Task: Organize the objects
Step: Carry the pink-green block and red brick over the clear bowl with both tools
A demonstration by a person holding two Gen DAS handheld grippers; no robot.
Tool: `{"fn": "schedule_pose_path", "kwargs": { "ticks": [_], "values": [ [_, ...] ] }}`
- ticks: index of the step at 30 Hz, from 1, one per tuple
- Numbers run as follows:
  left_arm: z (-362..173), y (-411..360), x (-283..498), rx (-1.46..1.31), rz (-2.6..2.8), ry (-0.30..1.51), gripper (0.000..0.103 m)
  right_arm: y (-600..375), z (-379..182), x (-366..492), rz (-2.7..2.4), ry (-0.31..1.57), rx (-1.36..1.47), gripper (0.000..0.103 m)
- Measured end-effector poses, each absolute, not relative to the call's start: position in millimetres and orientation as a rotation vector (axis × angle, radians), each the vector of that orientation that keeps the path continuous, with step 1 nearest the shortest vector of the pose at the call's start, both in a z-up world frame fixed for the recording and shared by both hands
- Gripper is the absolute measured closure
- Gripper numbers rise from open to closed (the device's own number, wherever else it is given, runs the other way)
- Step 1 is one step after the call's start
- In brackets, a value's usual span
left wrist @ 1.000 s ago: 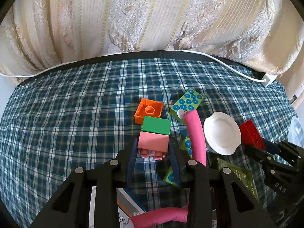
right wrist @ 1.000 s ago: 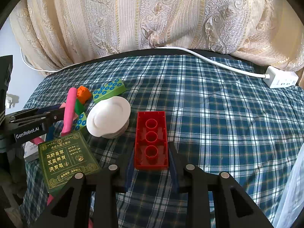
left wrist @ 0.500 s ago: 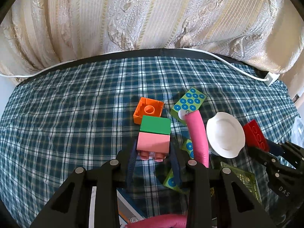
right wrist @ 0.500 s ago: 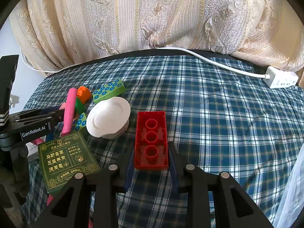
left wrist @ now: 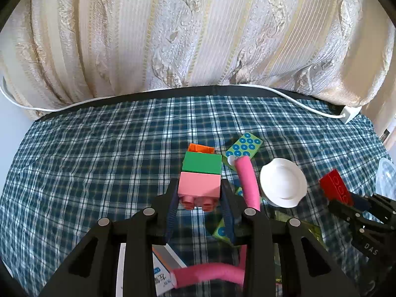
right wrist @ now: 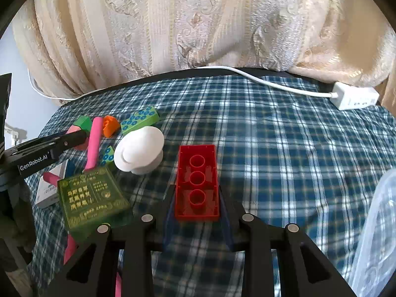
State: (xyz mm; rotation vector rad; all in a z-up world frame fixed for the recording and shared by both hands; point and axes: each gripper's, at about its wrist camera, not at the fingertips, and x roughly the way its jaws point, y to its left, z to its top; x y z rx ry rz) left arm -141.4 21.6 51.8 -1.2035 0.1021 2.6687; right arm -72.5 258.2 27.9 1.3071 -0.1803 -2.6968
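On the blue plaid cloth (left wrist: 99, 163), at the left of the left wrist view, nothing but checks lies in front of the cream curtain (left wrist: 188, 32). Toward the middle, the left gripper (left wrist: 200, 198) has its fingers closed on the flanks of a pink brick (left wrist: 199, 186), studs pointing back at the camera, with a green brick (left wrist: 202, 162) joined to its far end. An orange brick (left wrist: 201, 148) peeks out just behind the green one. To the right come a light-green dotted block (left wrist: 245, 145), a pink foam tube (left wrist: 247, 182) and a white dish (left wrist: 283, 185) turned upside down.

From the right wrist view the same cluster sits at the left, along with a green printed box (right wrist: 92, 198) lying beside the dish. At centre, the right gripper (right wrist: 197, 208) pinches the near end of a red brick (right wrist: 197, 182) between both fingers, its hollow underside facing up and its far end over the cloth. Farther right, a white cable (right wrist: 277, 85) runs to a power strip (right wrist: 355, 95) at the back edge, and a clear plastic container (right wrist: 378, 230) fills the lower right corner.
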Motion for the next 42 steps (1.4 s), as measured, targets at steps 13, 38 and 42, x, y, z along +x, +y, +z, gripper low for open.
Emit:
{"fn": "schedule_pose_path", "kwargs": {
  "ticks": [13, 38, 42],
  "values": [
    [65, 58, -99, -1.151, 2.623, 0.125, 0.070, 286, 40, -30, -2.747, -0.291, 1.257, 0.070],
    [89, 194, -19, -0.997, 2.389, 0.257, 0.070, 399, 64, 52, -3.031, -0.505, 1.139, 0.069],
    [88, 223, -10, -0.993, 2.328, 0.280, 0.070, 423, 63, 66, -3.081, -0.548, 1.143, 0.069]
  ]
}}
